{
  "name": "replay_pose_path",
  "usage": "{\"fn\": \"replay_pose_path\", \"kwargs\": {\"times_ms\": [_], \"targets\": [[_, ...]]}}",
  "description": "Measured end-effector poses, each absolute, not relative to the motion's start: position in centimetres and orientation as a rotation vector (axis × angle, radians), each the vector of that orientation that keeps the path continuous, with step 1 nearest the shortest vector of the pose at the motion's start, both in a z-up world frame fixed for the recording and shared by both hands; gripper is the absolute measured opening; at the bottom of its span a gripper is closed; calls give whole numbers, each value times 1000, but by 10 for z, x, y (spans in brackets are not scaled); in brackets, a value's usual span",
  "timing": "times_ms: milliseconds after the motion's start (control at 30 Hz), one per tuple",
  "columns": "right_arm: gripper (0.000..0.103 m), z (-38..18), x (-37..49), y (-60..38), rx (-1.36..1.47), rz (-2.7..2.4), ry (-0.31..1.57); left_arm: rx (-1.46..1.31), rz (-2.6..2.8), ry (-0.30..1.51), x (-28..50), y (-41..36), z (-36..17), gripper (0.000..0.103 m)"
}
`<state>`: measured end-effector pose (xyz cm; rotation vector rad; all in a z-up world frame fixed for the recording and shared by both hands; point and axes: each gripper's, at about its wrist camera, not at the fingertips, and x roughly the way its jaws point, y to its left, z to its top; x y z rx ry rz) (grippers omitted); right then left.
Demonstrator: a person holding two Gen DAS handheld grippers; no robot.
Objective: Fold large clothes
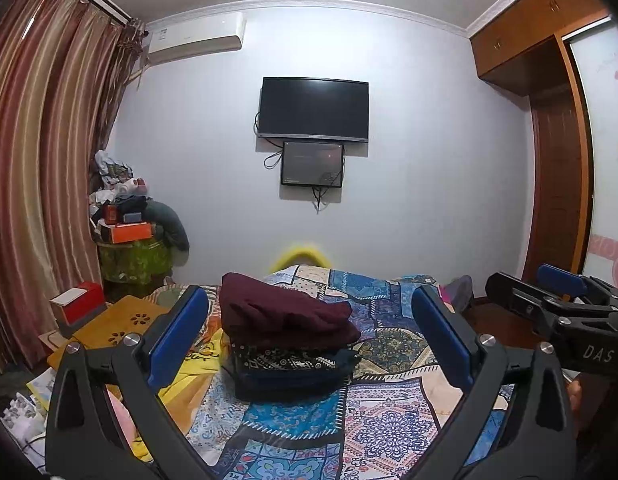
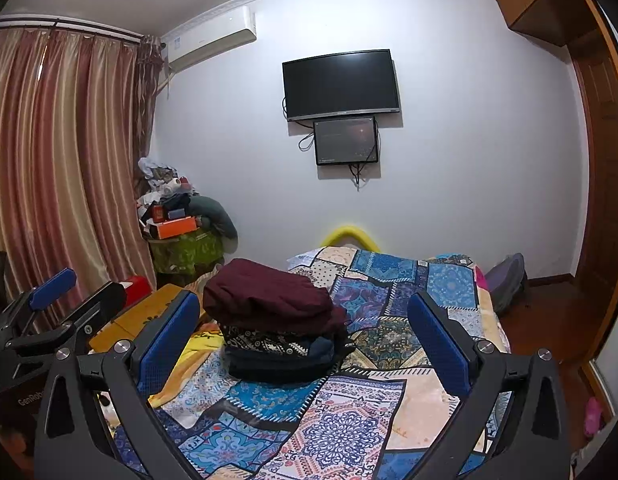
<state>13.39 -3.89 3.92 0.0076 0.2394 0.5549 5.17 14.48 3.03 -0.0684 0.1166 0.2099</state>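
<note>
Left gripper (image 1: pixel 309 336) and right gripper (image 2: pixel 305 336) are held level above the bed (image 1: pixel 389 432), side by side, both aimed at the far wall. Each has its blue pads (image 1: pixel 177 332) spread wide with nothing between them. A stack of folded clothes (image 2: pixel 277 328) rests on the patchwork bedspread (image 2: pixel 361 428) ahead of both grippers: a maroon garment (image 1: pixel 281 312) on top, a patterned black-and-white piece (image 1: pixel 285 356) under it, dark items at the base.
</note>
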Motion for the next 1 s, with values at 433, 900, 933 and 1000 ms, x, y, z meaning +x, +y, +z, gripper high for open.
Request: {"fn": "replay_pose_path", "kwargs": {"times_ms": [433,900,933,1000], "targets": [[103,38,135,-39,-2,546,240,-89,211,117,53,150,29,102],[103,34,139,-37,-10,546,258,-92,230,123,54,148,24,102],[103,34,139,-37,-11,546,260,-94,230,124,55,149,24,102],[103,34,141,-37,-11,547,262,-95,233,128,55,150,24,102]]}}
